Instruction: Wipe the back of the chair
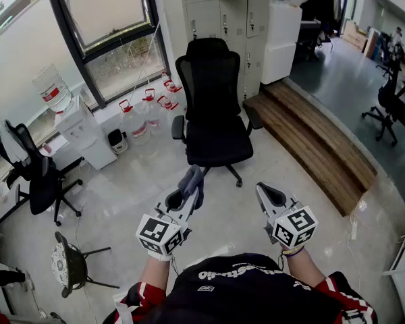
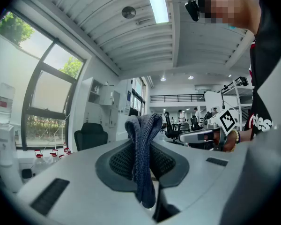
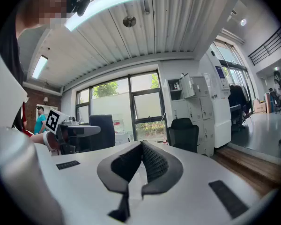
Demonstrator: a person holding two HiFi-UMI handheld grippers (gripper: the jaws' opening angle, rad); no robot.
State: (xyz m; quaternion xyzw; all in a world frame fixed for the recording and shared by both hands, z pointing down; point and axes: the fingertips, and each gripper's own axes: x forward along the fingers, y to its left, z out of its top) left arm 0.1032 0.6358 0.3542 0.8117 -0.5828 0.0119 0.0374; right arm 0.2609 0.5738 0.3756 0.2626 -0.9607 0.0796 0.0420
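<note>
A black office chair (image 1: pixel 212 113) stands ahead of me on the pale floor, its seat facing me and its tall back (image 1: pixel 210 79) toward the lockers. It shows small in the left gripper view as the chair (image 2: pixel 90 135) and in the right gripper view as the chair (image 3: pixel 183 134). My left gripper (image 1: pixel 189 184) is shut on a grey-blue cloth (image 1: pixel 191 179), which stands folded between the jaws as the cloth (image 2: pixel 143 153). My right gripper (image 1: pixel 270 196) is shut with nothing in it, its tips meeting (image 3: pixel 141 145). Both grippers hang short of the chair, not touching it.
Water jugs (image 1: pixel 148 106) and a white dispenser (image 1: pixel 81 130) line the window wall at left. A second black chair (image 1: pixel 34 174) and a stool (image 1: pixel 71 265) stand at left. A wooden step (image 1: pixel 317 147) runs along the right. Grey lockers (image 1: pixel 233 19) rise behind the chair.
</note>
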